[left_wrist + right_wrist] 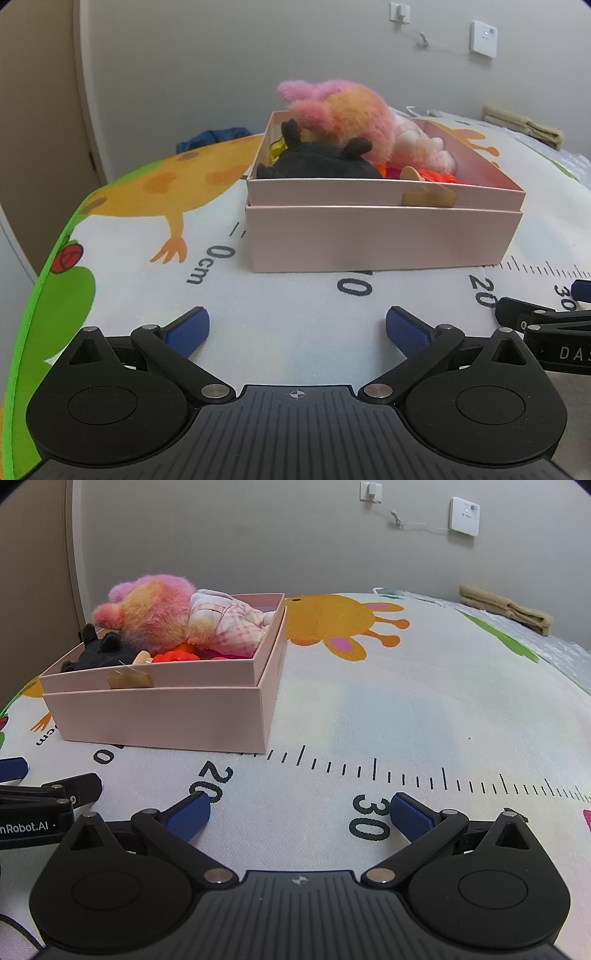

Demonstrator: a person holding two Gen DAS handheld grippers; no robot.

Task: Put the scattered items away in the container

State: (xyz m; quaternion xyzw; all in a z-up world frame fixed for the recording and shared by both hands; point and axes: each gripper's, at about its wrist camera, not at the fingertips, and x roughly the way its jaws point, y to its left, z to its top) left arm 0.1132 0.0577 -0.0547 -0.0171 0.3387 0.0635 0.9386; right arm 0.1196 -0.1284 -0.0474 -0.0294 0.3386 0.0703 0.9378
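Note:
A pink cardboard box [384, 240] [159, 716] stands on the printed play mat, nested in its lid. Inside lie a pink-and-orange fluffy plush [343, 110] [147, 609], a black plush [317, 162] [99, 650], a doll in pink check clothes [424, 144] [229, 627] and orange-red plastic pieces [439, 176] [177, 655]. My left gripper [297, 328] hovers open over the mat in front of the box, nothing between its blue pads. My right gripper [301, 814] is open too, to the right of the box, empty. Each gripper shows at the edge of the other's view.
The play mat [406, 709] carries a printed ruler scale and cartoon animals. Folded tan towels [506, 611] lie at the far right by the wall. A blue cloth [210, 137] sits behind the mat at the left. A door edge [37, 110] stands at the left.

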